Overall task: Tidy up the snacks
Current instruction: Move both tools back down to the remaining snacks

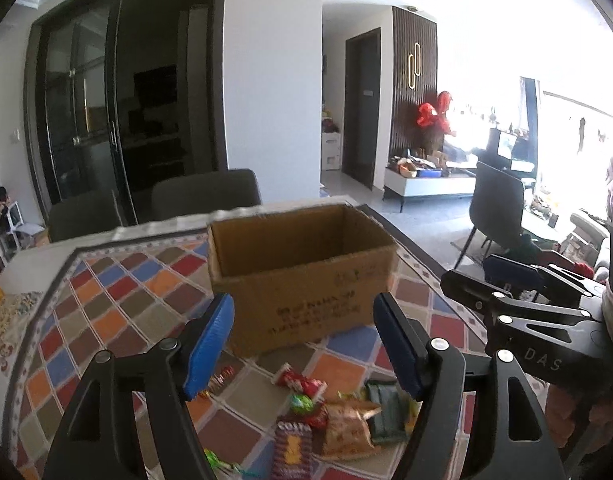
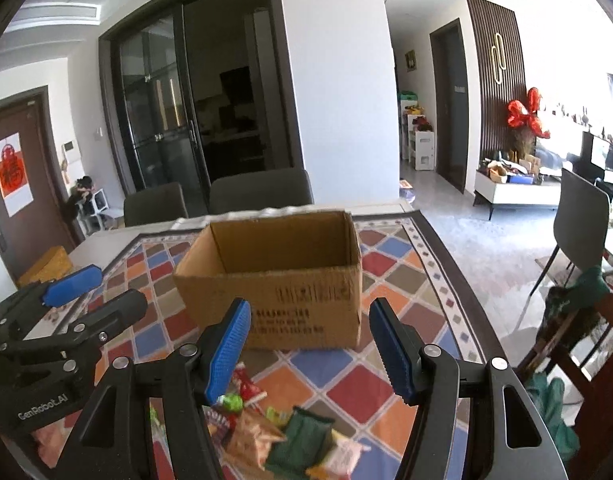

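My counter (image 1: 106, 280), covered by a cloth of red, blue, orange and grey diamond patches with a dark border, fills the lower half of both views. On it, towards the far side, stands the open brown cardboard box (image 1: 302, 280) with dark print on its near wall; what I can see of its inside is bare cardboard. Nearer to me than the box, and apart from it, lies the loose heap of small snack packets (image 1: 334, 412) on the cloth: a tan crinkled bag (image 1: 346, 428), a dark green packet (image 1: 382, 412), a purple and red box-shaped packet (image 1: 292, 448), a red wrapper (image 1: 300, 384) and a small round green sweet (image 1: 301, 402). The same heap shows blurred at the bottom of the right wrist view, so I cannot read the labels.

My left hand-held gripper (image 1: 304, 344), with blue pads on black arms, is spread wide over the heap and grips nothing. My right hand-held gripper (image 2: 310, 348) is likewise spread wide and empty, hovering above the snacks with the box just beyond its fingertips.
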A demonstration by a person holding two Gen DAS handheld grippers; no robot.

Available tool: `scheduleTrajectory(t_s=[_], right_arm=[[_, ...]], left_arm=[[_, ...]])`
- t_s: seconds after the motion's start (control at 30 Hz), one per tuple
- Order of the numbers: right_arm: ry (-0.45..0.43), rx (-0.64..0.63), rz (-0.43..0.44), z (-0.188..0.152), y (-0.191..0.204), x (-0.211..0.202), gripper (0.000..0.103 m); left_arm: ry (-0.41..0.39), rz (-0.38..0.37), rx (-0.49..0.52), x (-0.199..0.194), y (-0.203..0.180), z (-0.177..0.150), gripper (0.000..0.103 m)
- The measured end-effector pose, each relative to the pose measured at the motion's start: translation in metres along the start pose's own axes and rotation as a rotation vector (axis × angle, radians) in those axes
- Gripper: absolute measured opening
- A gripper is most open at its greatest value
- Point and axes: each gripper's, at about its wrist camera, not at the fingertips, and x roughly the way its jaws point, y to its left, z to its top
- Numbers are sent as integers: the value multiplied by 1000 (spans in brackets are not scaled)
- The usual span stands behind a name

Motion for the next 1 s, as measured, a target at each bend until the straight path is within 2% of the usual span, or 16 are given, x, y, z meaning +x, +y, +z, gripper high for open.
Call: scheduleTrajectory(t_s=[0.47,1.0], right_arm=[[80,9,-39,-59,-12,-10,63],[250,41,-74,-113,-26,19,63]], left_arm=[[74,-57,25,-1,-23,-50,72],[237,-121,6,45,-27,-97,71]])
